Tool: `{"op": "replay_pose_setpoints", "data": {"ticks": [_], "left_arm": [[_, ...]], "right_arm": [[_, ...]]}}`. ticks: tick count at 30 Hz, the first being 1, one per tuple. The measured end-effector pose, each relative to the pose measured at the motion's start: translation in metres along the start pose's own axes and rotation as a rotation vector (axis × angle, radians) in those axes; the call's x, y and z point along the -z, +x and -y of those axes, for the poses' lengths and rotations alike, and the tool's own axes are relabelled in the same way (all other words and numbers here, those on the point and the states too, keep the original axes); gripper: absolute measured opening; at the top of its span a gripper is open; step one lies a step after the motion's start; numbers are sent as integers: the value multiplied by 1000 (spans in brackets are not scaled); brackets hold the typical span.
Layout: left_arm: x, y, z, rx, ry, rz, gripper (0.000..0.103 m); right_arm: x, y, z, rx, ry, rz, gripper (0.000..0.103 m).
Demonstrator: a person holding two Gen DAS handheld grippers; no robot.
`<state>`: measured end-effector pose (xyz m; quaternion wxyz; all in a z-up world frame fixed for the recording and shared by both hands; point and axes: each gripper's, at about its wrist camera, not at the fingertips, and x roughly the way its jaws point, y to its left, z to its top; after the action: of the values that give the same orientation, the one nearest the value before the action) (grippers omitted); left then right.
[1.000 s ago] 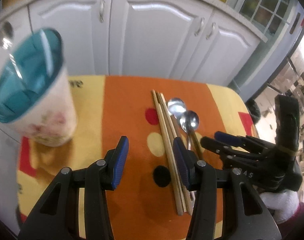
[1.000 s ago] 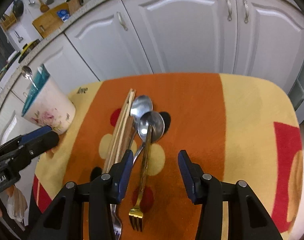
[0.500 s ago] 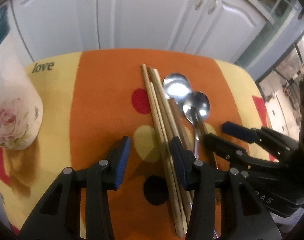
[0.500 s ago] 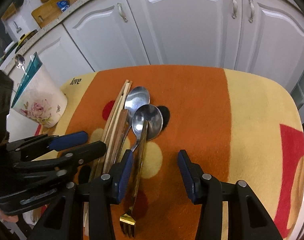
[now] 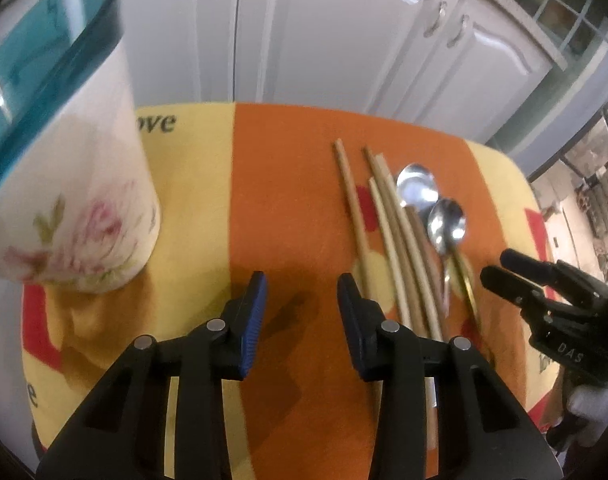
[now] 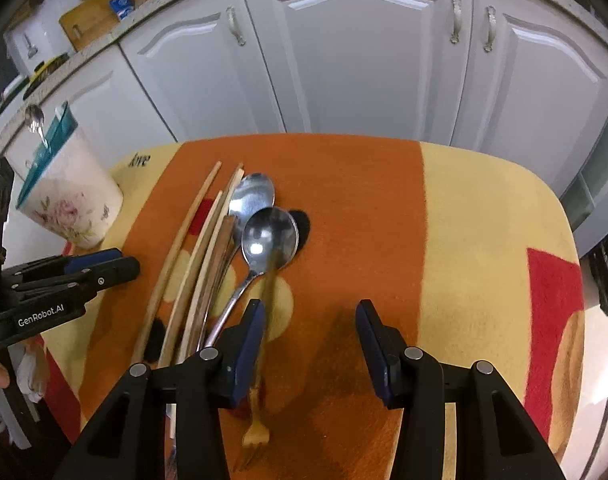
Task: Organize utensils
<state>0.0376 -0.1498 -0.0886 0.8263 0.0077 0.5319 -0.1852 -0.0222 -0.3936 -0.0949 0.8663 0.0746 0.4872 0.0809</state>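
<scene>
Both sets of fingers spread wide, empty – risk of nudging the chopsticks (image 6: pixel 192 264) or snagging the overlapped spoons (image 6: pixel 264 236) and gold fork (image 6: pixel 260 400) – scattering across the worktop (image 6: pixel 484 240).

The big flowery cup (image 5: pixel 68 184) is blurry, and the top and left edges of the left wrist view cut it off. The near ends of the chopsticks (image 5: pixel 400 264) hide behind the left gripper (image 5: pixel 302 308). In the right wrist view, the right gripper (image 6: pixel 308 344) covers the middle of the gold fork (image 6: pixel 260 420). The fork's prongs are too blurry to count. The spoon (image 6: pixel 34 120) in the cup looks tiny.
</scene>
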Motion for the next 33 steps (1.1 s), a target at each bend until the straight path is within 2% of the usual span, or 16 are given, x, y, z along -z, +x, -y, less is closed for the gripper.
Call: {"op": "replay_pose_setpoints", "data": {"ticks": [5,11,16,18,22,24,25,26,29,33], "left_arm": [[-15,11,19,3,14,9,36],[-39,30,25,-13,4,-3,36],[-59,46,29,-41,9,-16,36],[-64,50,29,-56,7,-17,36],[-67,55,33,-78,35,-3,35],[-68,57,34,-93,59,10,25],[-67,57,34,-93,66,15,8],[-67,55,33,-78,64,15,5],[-63,47,30,-19,32,8,5],[-53,19,24,46,-9,38,4]], "right_arm": [[-7,-2,-3,-42,0,6,46],[-12,10,-8,-85,-20,-21,46],[-18,21,-13,-108,-43,-51,40],[-19,27,-16,-99,-66,-69,30],[-18,29,-18,-85,-98,-64,17],[-17,29,-16,-115,-87,-68,9],[-17,28,-14,-121,-80,-67,9],[-17,26,-13,-134,-70,-61,9],[-13,10,-9,-193,-25,-23,8],[-7,-20,-5,-245,-2,37,7]]}}
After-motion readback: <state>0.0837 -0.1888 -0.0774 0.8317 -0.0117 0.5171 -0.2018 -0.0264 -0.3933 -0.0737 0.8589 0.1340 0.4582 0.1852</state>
